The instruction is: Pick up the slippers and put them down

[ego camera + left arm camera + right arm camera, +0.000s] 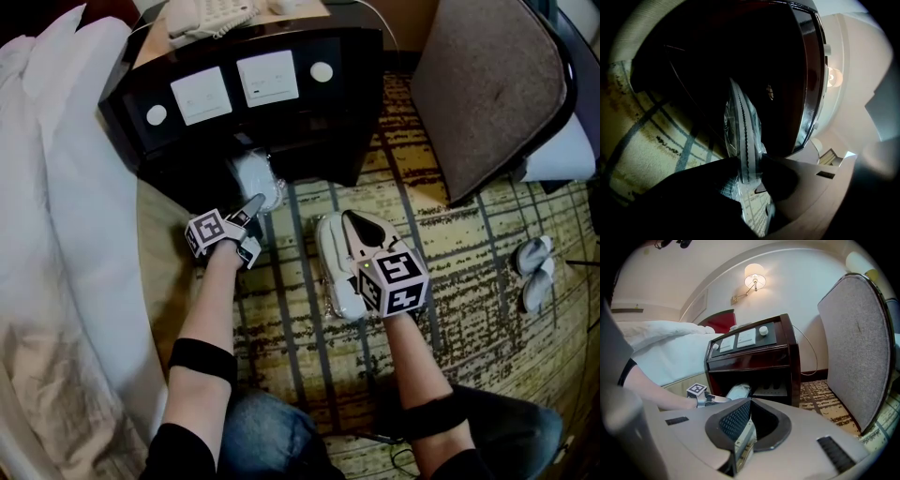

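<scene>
Pick-up step; left gripper (749, 165) fingers pinch wrapped slippers (742, 123) at nightstand (246, 112) shelf mouth, 12 o'clock of gripper; right gripper (747, 417) fingers pressed together on second pack (335, 272), 3 o'clock; next, likely: draw clear, set down on carpet (469, 281).

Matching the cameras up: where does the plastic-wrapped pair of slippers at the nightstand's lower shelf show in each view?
Head view: wrapped slippers upper middle, at the nightstand's lower opening.
Left gripper view: centre, edge-on, pinched between the jaws.
Right gripper view: left of centre, low in the shelf opening.
Shared landmark: the dark nightstand, which fills the top in the left gripper view and stands mid-frame in the right gripper view.
</scene>
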`<state>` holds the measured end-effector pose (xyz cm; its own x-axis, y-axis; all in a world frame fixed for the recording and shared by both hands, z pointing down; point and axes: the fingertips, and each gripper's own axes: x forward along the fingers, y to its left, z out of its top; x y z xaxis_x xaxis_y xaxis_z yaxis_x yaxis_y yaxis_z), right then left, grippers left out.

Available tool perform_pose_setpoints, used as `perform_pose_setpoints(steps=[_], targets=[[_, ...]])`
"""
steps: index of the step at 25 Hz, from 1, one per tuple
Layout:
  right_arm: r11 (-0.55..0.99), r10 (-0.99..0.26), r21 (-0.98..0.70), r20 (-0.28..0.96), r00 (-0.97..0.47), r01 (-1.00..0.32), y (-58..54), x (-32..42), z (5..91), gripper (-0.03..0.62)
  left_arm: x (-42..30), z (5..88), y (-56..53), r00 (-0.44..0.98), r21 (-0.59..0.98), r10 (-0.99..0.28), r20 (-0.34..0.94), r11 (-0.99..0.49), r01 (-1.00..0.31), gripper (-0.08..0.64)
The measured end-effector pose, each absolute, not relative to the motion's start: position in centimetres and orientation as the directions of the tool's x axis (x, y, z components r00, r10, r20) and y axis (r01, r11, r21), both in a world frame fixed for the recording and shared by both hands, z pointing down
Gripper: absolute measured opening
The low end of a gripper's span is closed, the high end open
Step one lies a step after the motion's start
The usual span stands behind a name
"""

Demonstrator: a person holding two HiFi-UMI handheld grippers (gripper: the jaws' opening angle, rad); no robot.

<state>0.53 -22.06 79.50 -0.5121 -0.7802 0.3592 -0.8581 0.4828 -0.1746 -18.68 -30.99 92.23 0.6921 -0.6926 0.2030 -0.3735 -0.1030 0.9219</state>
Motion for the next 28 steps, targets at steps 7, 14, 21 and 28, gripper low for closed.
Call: perform_pose_setpoints(steps=[7,14,21,28], targets=[[0.490,-0.775,-0.183,0.357,-0.522,-0.852,-22.0,-0.1,79.4,0.003,-19.4,91.8,-28.0,0.721,0.936,-0.673,0.165,-0.125,-0.330,0.098],[0.505,-0.760,-0.183,0.369,-0.535,-0.843,-21.7,-0.7,79.9,0.003,-19.1,91.0,-24.4,0.746,0.949,-0.655,0.119,-0.145,-0.278,0.098],[0.506,-0.758,-0.190,0.367,-0.539,-0.842,-21.8,-0.9,80.1,0.003,-18.9,89.7,-20.0,0.777,0.957,-0.626,0.061,-0.185,-0.224,0.098],[0.518,-0.750,-0.189,0.369,-0.550,-0.834,-21.4,-1.3,79.7,0.003,-18.4,89.5,-15.0,0.806,0.953,-0.591,0.024,-0.229,-0.197,0.098]])
